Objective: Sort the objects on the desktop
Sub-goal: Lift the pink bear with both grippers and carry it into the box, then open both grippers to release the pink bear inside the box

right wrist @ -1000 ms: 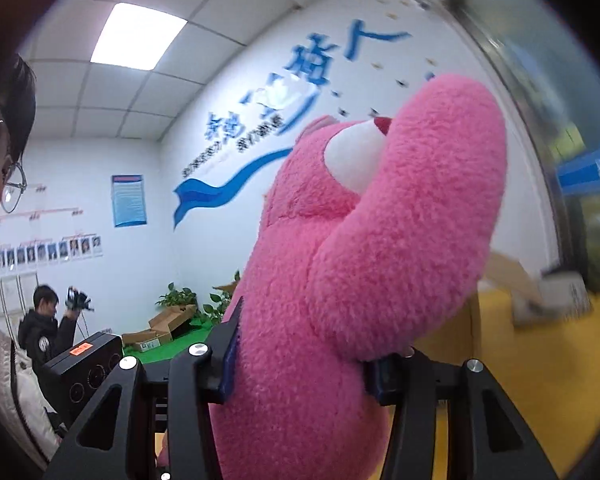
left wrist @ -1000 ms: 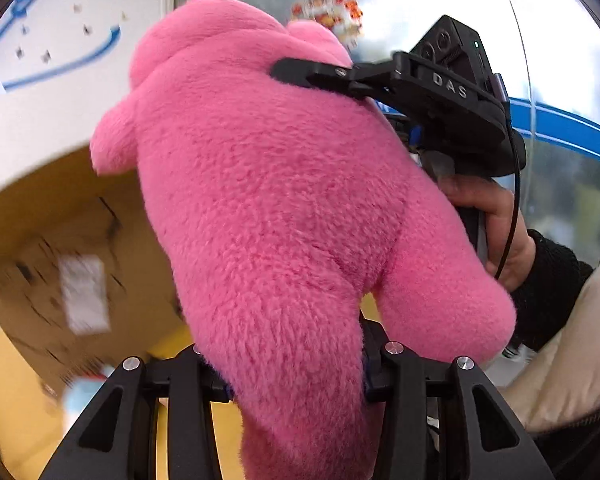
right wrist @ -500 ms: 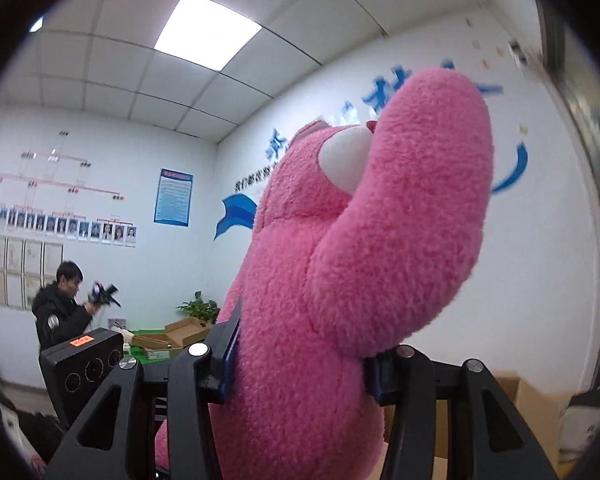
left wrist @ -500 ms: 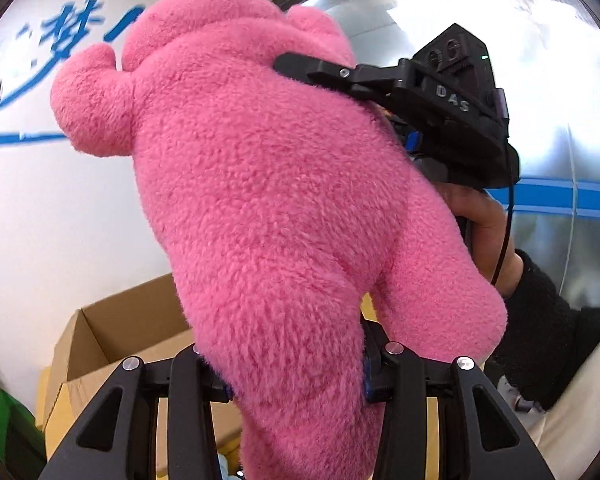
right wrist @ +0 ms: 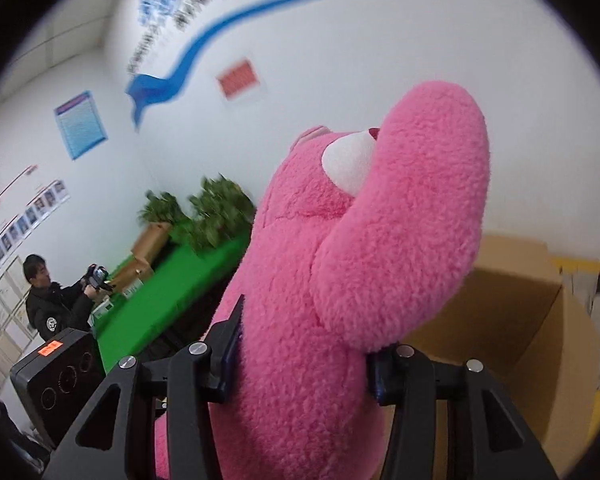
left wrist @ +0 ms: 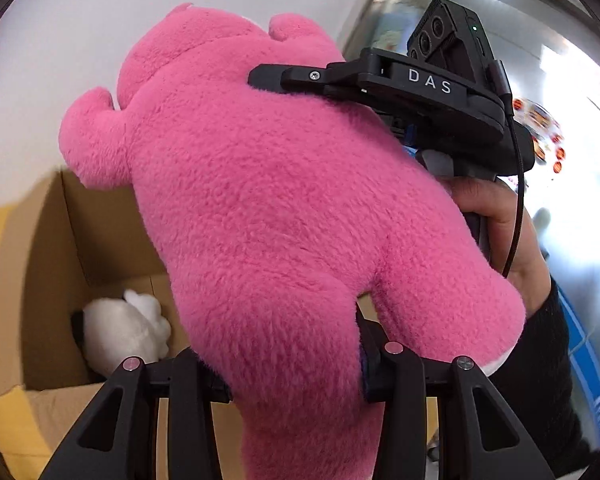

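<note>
A big pink plush bear [left wrist: 268, 208] fills both views and hangs in the air. My left gripper [left wrist: 296, 372] is shut on one of its legs. My right gripper [right wrist: 304, 364] is shut on its upper body below a raised arm; its fingers [left wrist: 284, 78] show in the left wrist view pressed on the bear's back. An open cardboard box [left wrist: 100, 240] lies below and behind the bear. The box also shows at the right of the right wrist view [right wrist: 516, 312]. A white plush toy [left wrist: 124, 328] lies inside it.
A white wall with blue lettering stands behind the box. A glass partition [left wrist: 572, 80] is at the right. A person with a camera [right wrist: 56, 300], a green mat [right wrist: 172, 292], potted plants [right wrist: 204, 212] and a black device [right wrist: 56, 376] are further off.
Both grippers have tilted downward with the bear still held. The open box has come into view under the bear, and the white toy inside it now shows.
</note>
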Available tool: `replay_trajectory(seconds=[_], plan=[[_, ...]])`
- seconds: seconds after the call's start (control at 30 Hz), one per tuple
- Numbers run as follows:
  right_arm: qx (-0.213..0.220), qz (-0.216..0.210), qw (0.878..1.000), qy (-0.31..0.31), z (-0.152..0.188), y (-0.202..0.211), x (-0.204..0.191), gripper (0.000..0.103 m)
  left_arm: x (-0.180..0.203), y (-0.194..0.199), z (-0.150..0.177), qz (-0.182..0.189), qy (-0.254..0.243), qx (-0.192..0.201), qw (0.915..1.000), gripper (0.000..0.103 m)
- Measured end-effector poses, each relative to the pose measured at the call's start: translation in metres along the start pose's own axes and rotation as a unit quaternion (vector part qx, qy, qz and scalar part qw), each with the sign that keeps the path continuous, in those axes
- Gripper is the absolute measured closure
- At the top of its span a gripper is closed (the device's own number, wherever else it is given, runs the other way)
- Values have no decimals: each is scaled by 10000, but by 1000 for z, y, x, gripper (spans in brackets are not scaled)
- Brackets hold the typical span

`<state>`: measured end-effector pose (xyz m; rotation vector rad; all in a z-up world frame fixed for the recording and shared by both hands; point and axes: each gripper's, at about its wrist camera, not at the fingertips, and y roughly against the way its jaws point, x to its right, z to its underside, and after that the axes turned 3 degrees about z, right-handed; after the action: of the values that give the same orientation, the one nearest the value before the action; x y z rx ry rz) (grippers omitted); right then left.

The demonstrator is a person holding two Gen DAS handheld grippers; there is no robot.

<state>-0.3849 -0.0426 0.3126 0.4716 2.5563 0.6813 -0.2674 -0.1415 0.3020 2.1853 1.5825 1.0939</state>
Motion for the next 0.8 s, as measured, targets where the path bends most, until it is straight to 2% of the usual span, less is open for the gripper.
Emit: replay_trajectory(seconds=[0.13,0.23,0.27,0.33,0.4,0.5,0.6,0.73,0.8], plan=[[-671,213,9958,-592,9,-77,66,57,-48,-60,-21,-26,588,-512,9970,59],[-1092,304,9885,-1004,20,-124,112,57,-60,-61,-5,-36,793,-859,9931,59],[-1183,295,9862,-1124,25,-133,126,57,-67,-72,-15,-51,788,-989,9920,59],[-1300,296,9822,-1320,30,-140,147,57,-69,-91,-31,-109,695,-1280,9893,59],[-1461,511,9782,-1383,32,-140,159,57,-70,-98,-33,-148,625,-1537,9860,59],[-1782,942,9697,-1377,39,-141,172,57,-51,-106,-12,-197,512,-1952,9792,59],[-2099,1316,9600,-1306,49,-142,181,57,-42,-121,-8,-140,450,-2291,9723,59],[-2074,1581,9555,-1381,52,-146,182,57,-44,-149,-7,-52,567,-2589,9642,59],[-2061,1713,9529,-1419,53,-147,182,56,-47,-155,-18,-33,595,-2672,9618,59]])
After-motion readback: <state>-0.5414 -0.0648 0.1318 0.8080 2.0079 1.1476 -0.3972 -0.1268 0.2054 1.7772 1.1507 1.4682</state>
